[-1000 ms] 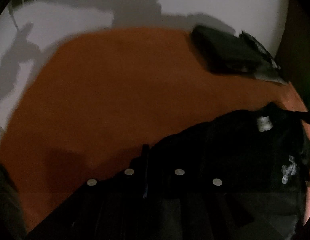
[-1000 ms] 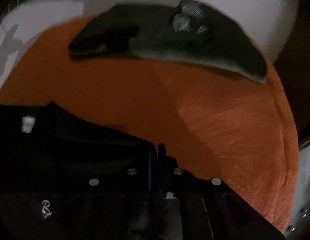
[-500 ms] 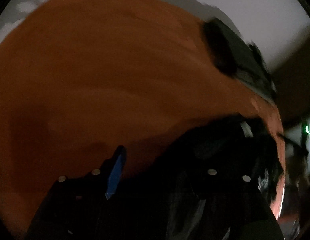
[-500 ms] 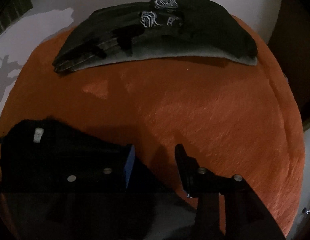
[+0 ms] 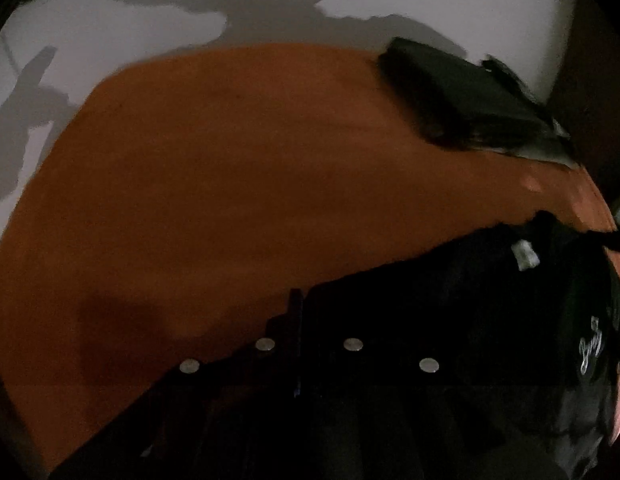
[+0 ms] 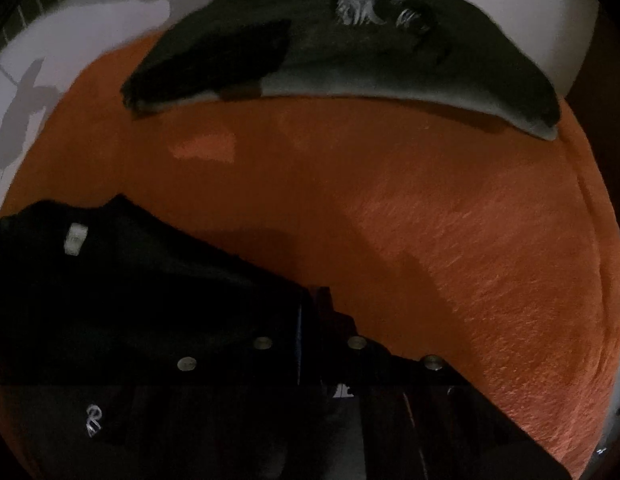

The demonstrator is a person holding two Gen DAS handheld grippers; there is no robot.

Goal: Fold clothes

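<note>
Garment (image 5: 462, 320), black, lay at the near edge of an orange fuzzy cover (image 5: 238, 184), neck label up and a small white script logo on the chest; it sat between the two tools, showing low right in the left wrist view and low left in the right wrist view. Left gripper (image 5: 300, 308) had its jaws closing, by now nearly together, at the cloth's edge; too dark to see whether fabric was pinched between them. Right gripper (image 6: 314, 304) also closing, all but clenched, at the opposite edge of the same black cloth; grip on fabric could not be confirmed either. Folded dark pile (image 6: 350, 56) with a pale print rested at the far side of the cover, well apart from the garment. Cloth looked light, limp and non-slippery, likely to sag and drag on the fuzzy surface. Best holds judged to be the two shoulder corners beside the collar, lifted evenly
</note>
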